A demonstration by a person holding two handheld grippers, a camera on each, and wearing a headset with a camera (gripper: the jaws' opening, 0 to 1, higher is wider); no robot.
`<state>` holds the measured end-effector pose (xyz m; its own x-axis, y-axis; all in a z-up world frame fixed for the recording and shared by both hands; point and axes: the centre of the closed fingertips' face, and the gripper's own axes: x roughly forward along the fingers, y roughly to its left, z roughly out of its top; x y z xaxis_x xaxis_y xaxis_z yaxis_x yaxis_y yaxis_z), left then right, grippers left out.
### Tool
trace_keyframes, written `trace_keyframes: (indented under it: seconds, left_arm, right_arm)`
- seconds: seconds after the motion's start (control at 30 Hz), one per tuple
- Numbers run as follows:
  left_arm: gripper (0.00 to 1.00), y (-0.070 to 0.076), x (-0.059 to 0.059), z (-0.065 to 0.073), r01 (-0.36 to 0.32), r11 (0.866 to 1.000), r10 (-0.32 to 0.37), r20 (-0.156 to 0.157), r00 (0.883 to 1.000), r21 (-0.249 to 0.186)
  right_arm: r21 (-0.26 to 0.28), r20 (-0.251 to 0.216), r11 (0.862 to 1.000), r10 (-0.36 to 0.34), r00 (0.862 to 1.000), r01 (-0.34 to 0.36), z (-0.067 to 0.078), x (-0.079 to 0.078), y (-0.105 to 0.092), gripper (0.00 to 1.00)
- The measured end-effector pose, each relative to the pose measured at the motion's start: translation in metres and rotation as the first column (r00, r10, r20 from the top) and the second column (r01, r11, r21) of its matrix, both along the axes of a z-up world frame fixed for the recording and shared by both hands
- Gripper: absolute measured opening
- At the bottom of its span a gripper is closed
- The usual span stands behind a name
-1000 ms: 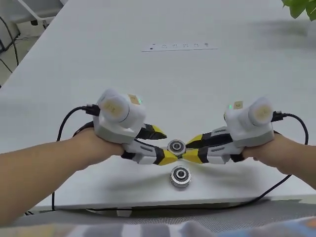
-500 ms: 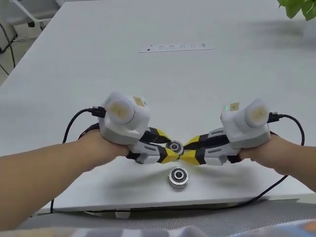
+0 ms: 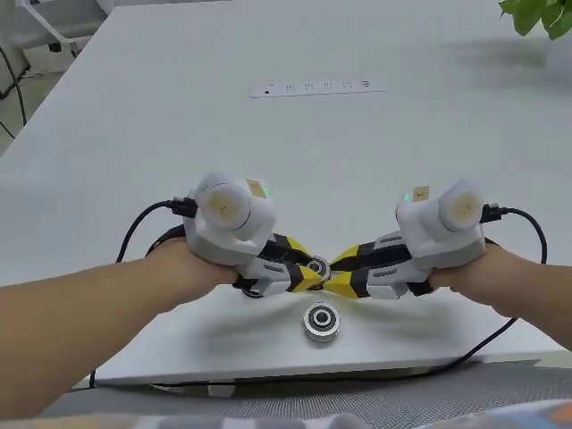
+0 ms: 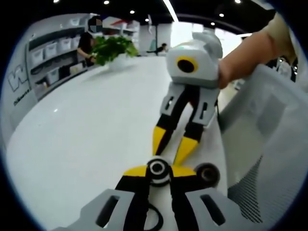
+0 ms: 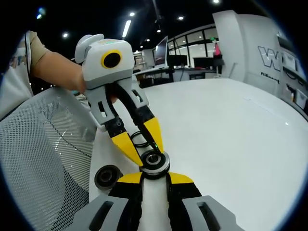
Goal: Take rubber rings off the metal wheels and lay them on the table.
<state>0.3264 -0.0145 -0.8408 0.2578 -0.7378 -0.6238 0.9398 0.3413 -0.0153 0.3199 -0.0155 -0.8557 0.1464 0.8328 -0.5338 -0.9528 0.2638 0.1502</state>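
White table [image 3: 375,143] is being used as work surface beneath held wheel. Left gripper [image 3: 308,273] is being clenched on held wheel [image 3: 315,266], judged for steadying it. Right gripper [image 3: 334,272] is being brought against held wheel's opposite side, jaws nearly together, probably for peeling rubber ring; actual bite cannot be told. Second wheel [image 3: 322,322] is being rested on the table just nearside of held wheel. Loose black ring [image 3: 253,290] is being stored left of held wheel.
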Motion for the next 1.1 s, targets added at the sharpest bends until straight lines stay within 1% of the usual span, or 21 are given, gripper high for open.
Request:
trace_keyframes:
  seconds: [0.07, 0.1, 0.13, 0.23, 0.37, 0.43, 0.73, 0.77, 0.83, 0.87, 0.97, 1.03, 1.07, 1.1]
  left_arm:
    - [0.15, 0.0001, 0.0011, 0.0006, -0.008, 1.000, 0.008, 0.006, 1.000, 0.002]
    - [0.14, 0.0020, 0.0021, -0.0003, -0.020, 1.000, 0.020, 0.011, 1.000, 0.014]
    - [0.14, -0.0014, 0.0017, 0.0011, -0.008, 1.000, 0.008, 0.025, 1.000, 0.004]
    - [0.14, 0.0005, 0.0008, 0.0009, -0.015, 1.000, 0.015, 0.020, 1.000, 0.009]
    - [0.14, 0.0008, 0.0002, 0.0008, -0.013, 1.000, 0.012, 0.029, 0.999, 0.015]
    - [0.14, 0.0008, 0.0006, 0.0009, -0.018, 1.000, 0.017, 0.029, 0.999, 0.015]
    - [0.14, 0.0005, 0.0006, 0.0003, -0.023, 1.000, 0.022, 0.031, 0.999, 0.017]
    - [0.14, 0.0004, 0.0001, 0.0003, -0.023, 1.000, 0.022, 0.032, 0.999, 0.018]
    - [0.13, -0.0003, -0.0006, 0.0002, -0.017, 0.999, 0.016, 0.046, 0.999, 0.033]
    - [0.13, -0.0005, -0.0004, 0.0002, -0.017, 0.999, 0.016, 0.047, 0.999, 0.034]
    - [0.13, 0.0001, 0.0010, 0.0000, -0.023, 0.999, 0.021, 0.041, 0.999, 0.029]
    - [0.13, -0.0001, 0.0011, -0.0001, -0.022, 0.999, 0.021, 0.044, 0.999, 0.032]
    - [0.13, -0.0004, 0.0014, -0.0002, -0.021, 0.999, 0.019, 0.046, 0.999, 0.036]
    - [0.13, -0.0006, 0.0014, -0.0002, -0.019, 0.999, 0.017, 0.047, 0.999, 0.041]
  right_arm:
    - [-0.004, 0.003, 1.000, 0.000, 1.000, 0.000, -0.0011, 0.0006, 0.0002, 0.17]
    - [-0.007, 0.003, 1.000, 0.001, 1.000, -0.001, -0.0014, 0.0006, 0.0004, 0.17]
    - [-0.010, 0.006, 1.000, 0.000, 1.000, 0.000, -0.0021, 0.0009, 0.0005, 0.17]
    - [-0.008, 0.006, 1.000, 0.000, 1.000, 0.000, -0.0017, 0.0006, 0.0007, 0.17]
    - [-0.013, 0.003, 1.000, -0.005, 1.000, 0.005, -0.0020, 0.0002, -0.0001, 0.16]
    - [-0.022, 0.006, 1.000, -0.006, 1.000, 0.006, -0.0029, 0.0004, -0.0015, 0.15]
    - [-0.032, 0.001, 0.999, -0.012, 1.000, 0.012, -0.0056, 0.0011, -0.0038, 0.10]
    - [-0.030, -0.004, 0.999, -0.017, 1.000, 0.017, -0.0058, 0.0011, -0.0041, 0.09]
    - [-0.030, -0.001, 0.999, -0.018, 1.000, 0.017, -0.0056, 0.0008, -0.0039, 0.09]
    - [-0.033, -0.003, 0.999, -0.017, 1.000, 0.016, -0.0056, 0.0008, -0.0039, 0.09]
    - [-0.031, -0.017, 0.999, -0.026, 1.000, 0.025, -0.0060, 0.0012, -0.0051, 0.06]
    - [-0.030, -0.026, 0.999, -0.039, 0.999, 0.038, -0.0065, 0.0015, -0.0071, 0.00]
    - [-0.021, -0.042, 0.999, -0.050, 0.998, 0.049, -0.0055, 0.0006, -0.0065, 0.00]
    - [-0.025, -0.037, 0.999, -0.046, 0.998, 0.045, -0.0051, 0.0006, -0.0065, 0.00]
